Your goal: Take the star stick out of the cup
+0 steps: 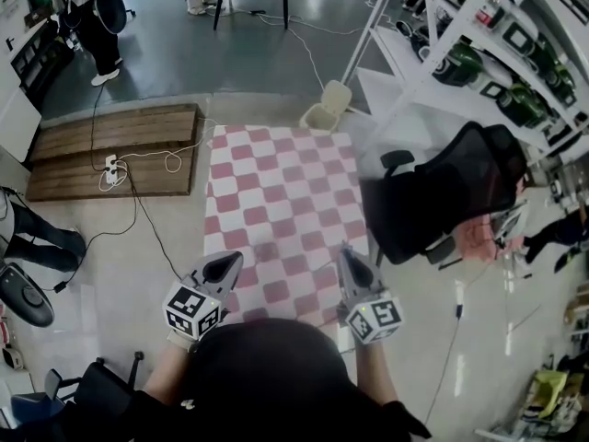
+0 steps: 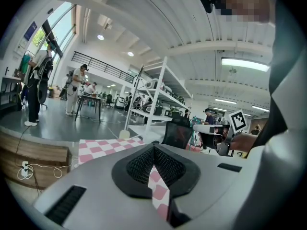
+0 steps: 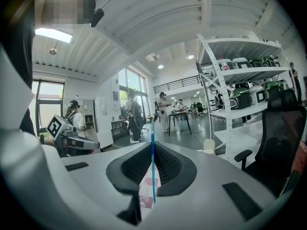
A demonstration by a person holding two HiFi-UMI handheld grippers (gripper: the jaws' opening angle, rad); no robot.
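Nearest is the person's head (image 1: 258,366), with both grippers held just beyond it over the near edge of the checked cloth (image 1: 276,182). The right gripper (image 3: 152,147) has its jaws pinched on a thin blue stick (image 3: 153,176), which stands upright between them; I can't see its star end. The left gripper (image 2: 153,152) has its tips together and holds nothing. No cup shows in any view, so the stick looks already out, with perhaps only setting it down left. Only the right gripper view shows the stick; in the head view it is too thin to find.
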